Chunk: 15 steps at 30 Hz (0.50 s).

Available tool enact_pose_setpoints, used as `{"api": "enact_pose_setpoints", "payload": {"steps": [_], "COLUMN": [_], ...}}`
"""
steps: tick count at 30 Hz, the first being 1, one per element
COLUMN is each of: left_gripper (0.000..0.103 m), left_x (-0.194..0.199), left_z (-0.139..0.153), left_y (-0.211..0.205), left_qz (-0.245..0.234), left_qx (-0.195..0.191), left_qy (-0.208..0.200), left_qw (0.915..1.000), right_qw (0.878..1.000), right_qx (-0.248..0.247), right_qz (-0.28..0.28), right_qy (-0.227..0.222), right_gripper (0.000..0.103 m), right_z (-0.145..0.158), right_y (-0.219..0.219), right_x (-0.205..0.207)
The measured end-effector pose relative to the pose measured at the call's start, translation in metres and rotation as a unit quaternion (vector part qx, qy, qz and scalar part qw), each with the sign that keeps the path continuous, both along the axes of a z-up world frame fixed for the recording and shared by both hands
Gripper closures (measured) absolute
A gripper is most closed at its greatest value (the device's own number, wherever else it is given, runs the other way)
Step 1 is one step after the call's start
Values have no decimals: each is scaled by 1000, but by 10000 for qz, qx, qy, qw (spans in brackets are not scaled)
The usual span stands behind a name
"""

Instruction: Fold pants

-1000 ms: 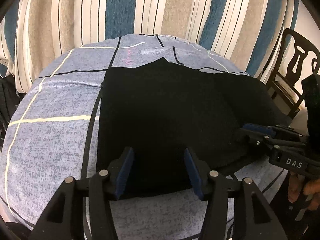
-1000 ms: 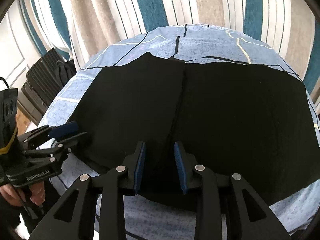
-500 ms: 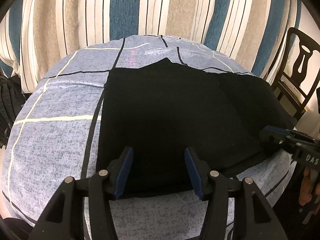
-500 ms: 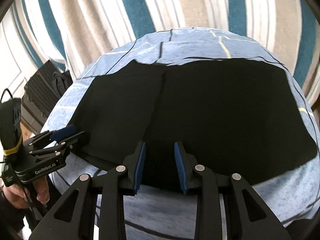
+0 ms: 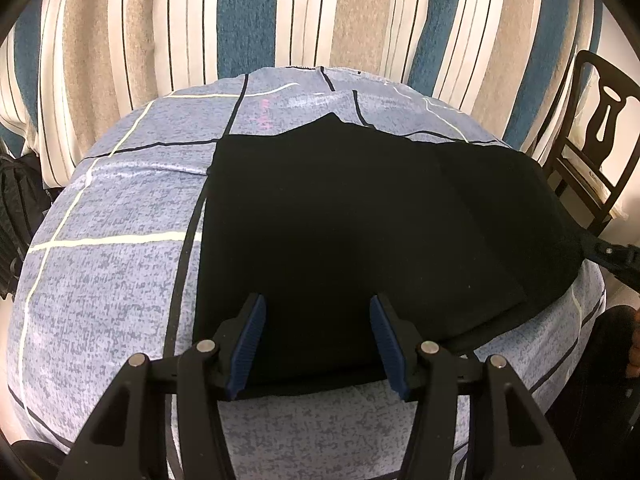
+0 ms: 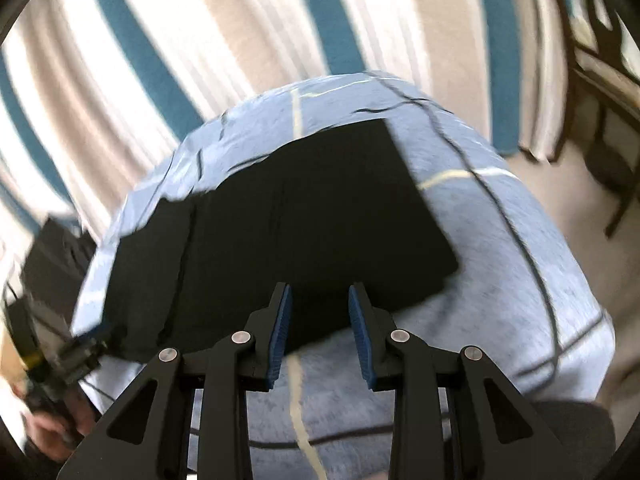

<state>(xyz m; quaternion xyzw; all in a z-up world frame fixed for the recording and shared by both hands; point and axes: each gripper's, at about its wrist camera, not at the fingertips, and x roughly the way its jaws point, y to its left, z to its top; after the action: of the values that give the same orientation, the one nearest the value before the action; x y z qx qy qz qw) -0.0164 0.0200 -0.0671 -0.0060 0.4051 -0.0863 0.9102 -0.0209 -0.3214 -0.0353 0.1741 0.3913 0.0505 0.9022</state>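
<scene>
The black pants (image 5: 340,232) lie flat on a blue-grey checked cloth (image 5: 104,272) over a table. They also show in the right wrist view (image 6: 288,220), which is blurred. My left gripper (image 5: 318,344) is open and empty, above the near hem at the pants' left end. My right gripper (image 6: 320,332) is open and empty, above the near edge towards the pants' right end. The right gripper's tip also shows at the right edge of the left wrist view (image 5: 612,256). The left gripper shows blurred at the lower left of the right wrist view (image 6: 80,356).
A striped curtain (image 5: 280,20) hangs behind the table. A dark wooden chair (image 5: 592,132) stands at the right of the table. A black bag (image 5: 16,208) sits at the left. The cloth (image 6: 500,280) hangs over the table's edges.
My right gripper has swung quickly to the right along the near edge of the pants and opened wider. My left gripper has pulled back a little and stays open.
</scene>
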Motion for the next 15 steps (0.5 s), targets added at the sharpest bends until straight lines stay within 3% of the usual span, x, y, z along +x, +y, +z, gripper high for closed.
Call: {"api": "enact_pose_setpoints", "payload": {"steps": [1, 3, 15], "left_gripper": [45, 45, 43], "left_x": [0, 0, 1], "left_z": [0, 0, 0], "left_y": [0, -1, -3], "left_qz": [3, 15, 64], "left_qx": [3, 16, 52], "left_qy": [0, 0, 47], "left_qw": [10000, 10000, 10000], "right_qw": [10000, 9999, 9891], "right_qx": [31, -63, 1369], "right_qz": [-27, -96, -537], "right_qy": [-24, -6, 125], "right_gripper": [69, 53, 50], "right_z": [2, 4, -19], "right_y": [-1, 2, -39], "right_x": [-4, -11, -9]}}
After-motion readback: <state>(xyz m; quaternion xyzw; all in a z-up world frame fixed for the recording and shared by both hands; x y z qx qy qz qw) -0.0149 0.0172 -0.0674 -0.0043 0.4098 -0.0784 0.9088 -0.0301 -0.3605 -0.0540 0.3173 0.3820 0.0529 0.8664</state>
